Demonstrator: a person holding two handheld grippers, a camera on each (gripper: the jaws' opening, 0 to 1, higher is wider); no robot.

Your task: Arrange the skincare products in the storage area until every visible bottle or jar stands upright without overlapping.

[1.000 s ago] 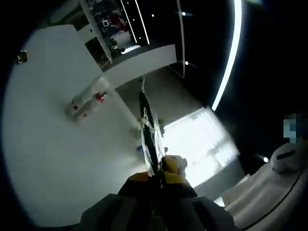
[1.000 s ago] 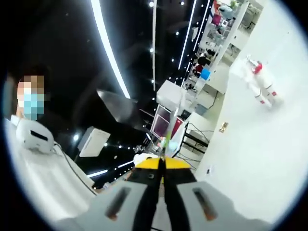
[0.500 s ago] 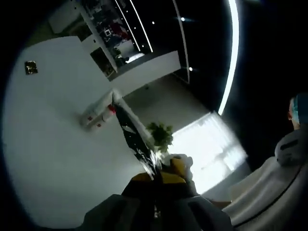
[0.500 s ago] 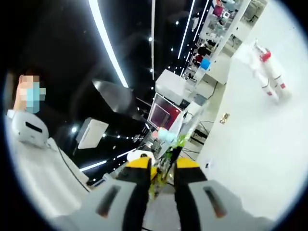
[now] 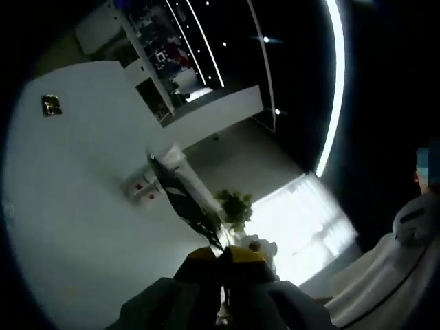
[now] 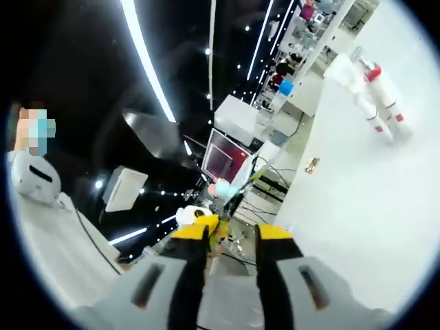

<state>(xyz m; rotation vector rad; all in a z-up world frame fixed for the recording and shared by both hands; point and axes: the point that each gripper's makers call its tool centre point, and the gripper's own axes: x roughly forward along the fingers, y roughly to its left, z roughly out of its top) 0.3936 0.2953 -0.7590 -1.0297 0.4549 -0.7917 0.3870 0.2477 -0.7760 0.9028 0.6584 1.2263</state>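
A: While both cameras are tipped well away from level, the big white counter (image 6: 357, 206) dominates the right gripper view, and out near its far edge there's a small cluster of white bottles with red caps (image 6: 375, 103). They look close-packed, maybe touching, and I can't call them upright or lying with the view rolled like this.

B: Same counter (image 5: 75, 227) in the left gripper view, and the same cluster (image 5: 148, 184) shows there too, half hidden behind a dark, thin, glossy thing (image 5: 182, 203) that the left gripper (image 5: 221, 256) is pinching. Its fingers are pressed together on it; what it is, I can't tell.

A: And the right gripper (image 6: 231, 234)?

B: Yellow-tipped fingers parted with a narrow gap, nothing between them, well away from the bottles.

A: So progress, judging from this?

B: Early or mid, I'd say. The products aren't confirmed standing apart, and neither gripper is at them.

A: Labels are too small and blurred to read.
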